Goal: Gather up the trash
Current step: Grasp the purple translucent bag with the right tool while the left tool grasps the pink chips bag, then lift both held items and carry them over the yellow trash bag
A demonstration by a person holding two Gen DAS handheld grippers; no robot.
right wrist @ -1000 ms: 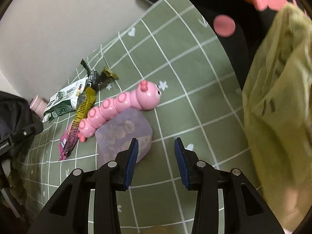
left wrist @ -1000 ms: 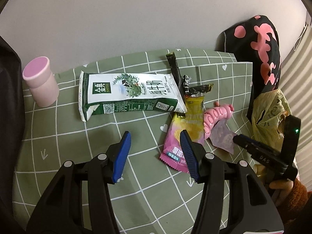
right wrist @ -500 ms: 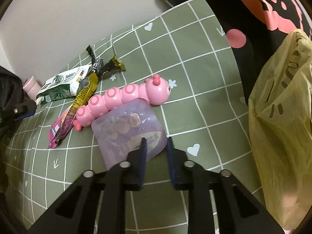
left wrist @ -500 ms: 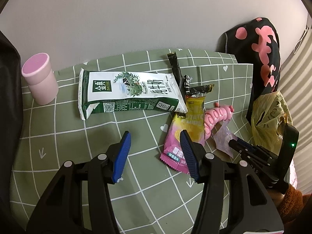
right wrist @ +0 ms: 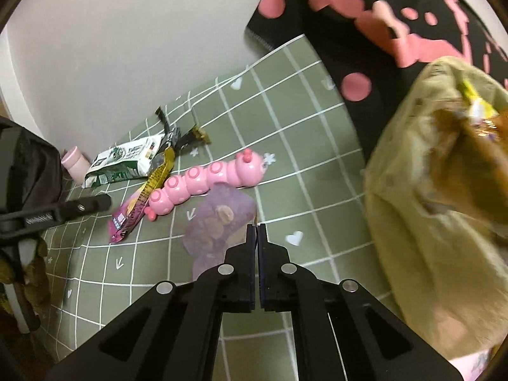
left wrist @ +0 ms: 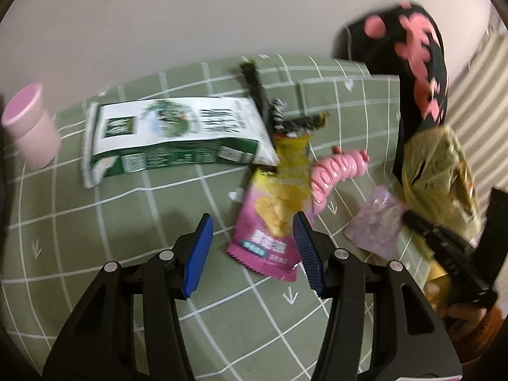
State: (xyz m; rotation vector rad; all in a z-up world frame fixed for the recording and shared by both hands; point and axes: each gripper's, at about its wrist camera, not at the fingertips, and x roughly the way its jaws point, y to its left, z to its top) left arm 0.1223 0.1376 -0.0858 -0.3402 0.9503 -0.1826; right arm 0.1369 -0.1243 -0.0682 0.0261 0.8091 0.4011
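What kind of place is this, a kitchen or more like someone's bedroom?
Probably a bedroom or living space at home, not a kitchen: a green checked cloth with hearts, strewn with snack wrappers and a pink toy caterpillar, beside a patterned cushion against a plain wall.

The green checked cloth (left wrist: 127,209) is viewed steeply downward from close above its near edge by the left wrist camera, facing the wall. The same cloth (right wrist: 285,101) is seen from its right edge by the right wrist camera, angled leftward. The pink caterpillar toy (left wrist: 330,171) (right wrist: 203,181) and the green-and-white packet (left wrist: 177,133) (right wrist: 127,158) are shared by both views.
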